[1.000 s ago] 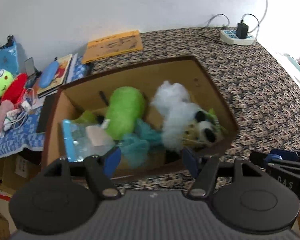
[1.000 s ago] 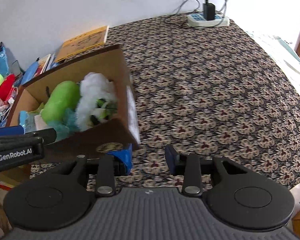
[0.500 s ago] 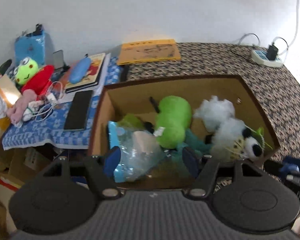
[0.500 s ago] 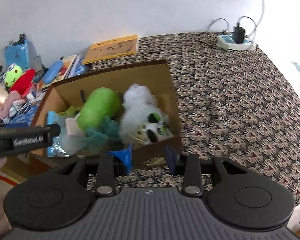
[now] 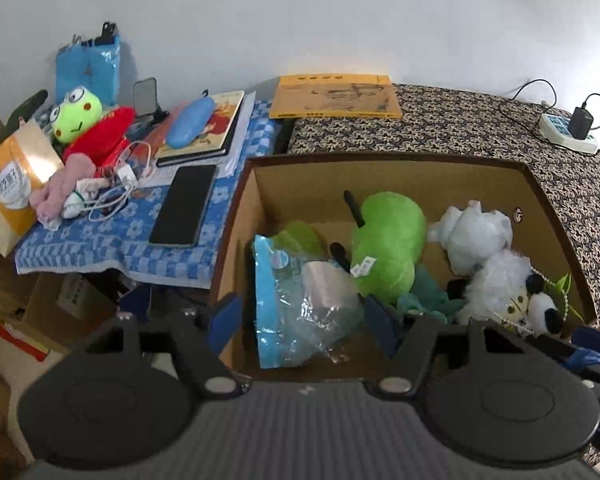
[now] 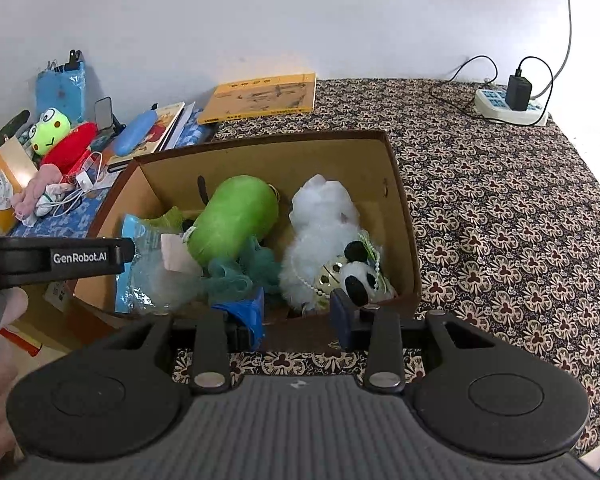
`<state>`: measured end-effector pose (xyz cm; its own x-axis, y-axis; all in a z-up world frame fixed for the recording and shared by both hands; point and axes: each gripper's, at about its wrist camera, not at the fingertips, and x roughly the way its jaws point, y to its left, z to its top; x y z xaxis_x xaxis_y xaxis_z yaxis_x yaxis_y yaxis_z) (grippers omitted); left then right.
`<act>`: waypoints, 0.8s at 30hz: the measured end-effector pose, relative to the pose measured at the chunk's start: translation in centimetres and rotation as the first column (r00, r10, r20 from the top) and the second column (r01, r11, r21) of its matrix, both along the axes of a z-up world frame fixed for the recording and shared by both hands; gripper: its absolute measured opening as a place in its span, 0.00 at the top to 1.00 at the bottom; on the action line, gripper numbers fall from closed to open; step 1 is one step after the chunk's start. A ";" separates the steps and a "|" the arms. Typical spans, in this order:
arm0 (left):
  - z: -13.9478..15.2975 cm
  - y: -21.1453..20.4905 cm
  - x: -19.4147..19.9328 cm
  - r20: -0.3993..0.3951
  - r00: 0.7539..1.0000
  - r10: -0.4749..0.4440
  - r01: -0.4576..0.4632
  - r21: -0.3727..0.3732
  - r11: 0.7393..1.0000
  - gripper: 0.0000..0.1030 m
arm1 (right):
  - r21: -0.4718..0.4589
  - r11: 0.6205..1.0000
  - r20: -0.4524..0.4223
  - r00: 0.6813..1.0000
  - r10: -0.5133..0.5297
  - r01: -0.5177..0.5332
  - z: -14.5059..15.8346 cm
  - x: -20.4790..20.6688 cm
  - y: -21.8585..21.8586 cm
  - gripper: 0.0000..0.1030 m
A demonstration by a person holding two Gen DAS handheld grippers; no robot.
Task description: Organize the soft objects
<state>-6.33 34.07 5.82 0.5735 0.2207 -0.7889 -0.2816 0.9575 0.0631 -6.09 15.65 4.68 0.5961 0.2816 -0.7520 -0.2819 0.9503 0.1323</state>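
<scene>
Both grippers hovered at the near edge of the cardboard box (image 6: 400,216), likely lining up a pick. Left gripper (image 5: 302,322) and right gripper (image 6: 298,314) fingers were apart, gripping nothing. The box held a green plush (image 6: 236,224), white panda plush (image 6: 328,248), teal fabric (image 6: 236,276) and blue-edged plastic bag (image 5: 296,304). Frog plush (image 5: 78,114) sat outside on the cluttered bench.
</scene>
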 end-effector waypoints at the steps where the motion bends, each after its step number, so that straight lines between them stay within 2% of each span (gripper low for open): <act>1: 0.0 0.0 0.1 0.000 1.000 -0.002 0.002 -0.003 1.000 0.35 | 0.006 1.000 0.000 1.000 -0.006 0.006 0.0 0.2 -0.1 0.81; 24: -1.3 -1.3 1.6 -0.057 0.998 0.010 -0.008 0.044 0.999 0.35 | 0.025 1.000 0.027 0.999 -0.019 0.018 -0.7 3.3 -0.6 0.81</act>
<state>-4.74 32.80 4.51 0.5254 0.2609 -0.8099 -0.2850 0.9508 0.1214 -2.81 15.05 4.00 0.6216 0.2886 -0.7282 -0.2678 0.9519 0.1486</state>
